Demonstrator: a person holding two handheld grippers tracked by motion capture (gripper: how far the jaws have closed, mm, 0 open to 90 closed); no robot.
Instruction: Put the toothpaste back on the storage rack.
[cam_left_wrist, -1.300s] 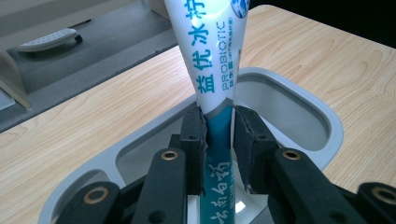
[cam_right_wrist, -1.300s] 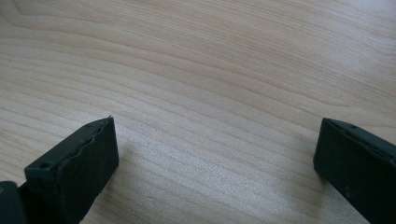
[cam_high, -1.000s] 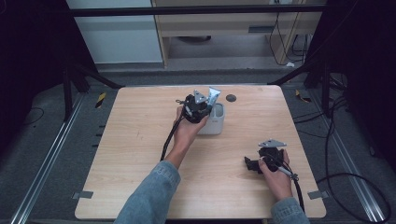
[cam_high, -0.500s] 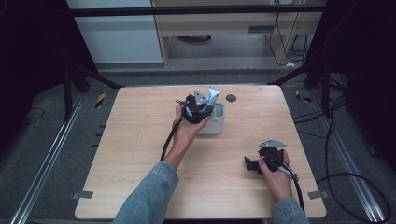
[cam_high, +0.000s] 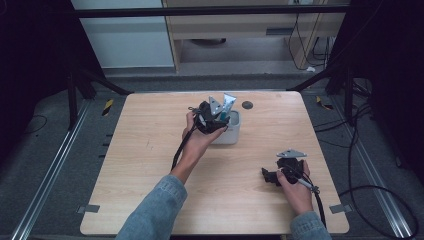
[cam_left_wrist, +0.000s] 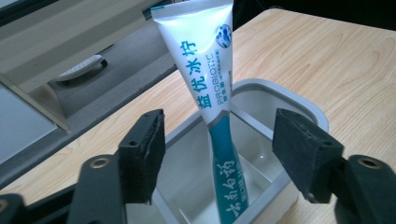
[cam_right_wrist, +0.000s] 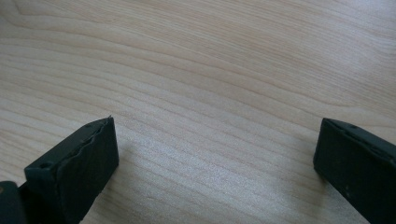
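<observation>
Nothing we can make out has moved since the earlier frames: both hands and the tube sit where they were. Our wooden table (cam_high: 150, 180) fills the middle of the high view, with a small dark round spot (cam_high: 247, 105) on it right of centre near its far edge. Just above the centre of that view stands a white rectangular container (cam_high: 234, 131), and a white and teal toothpaste tube (cam_left_wrist: 205, 79) stands in it, leaning, its crimped end up toward the top of the left gripper view. We hold the left gripper (cam_high: 212, 116) over the container, jaws spread wide on either side of the tube without touching it. At the lower right of the high view our right gripper (cam_high: 280, 172) rests low over bare wood, its jaws likewise wide apart with nothing between them
</observation>
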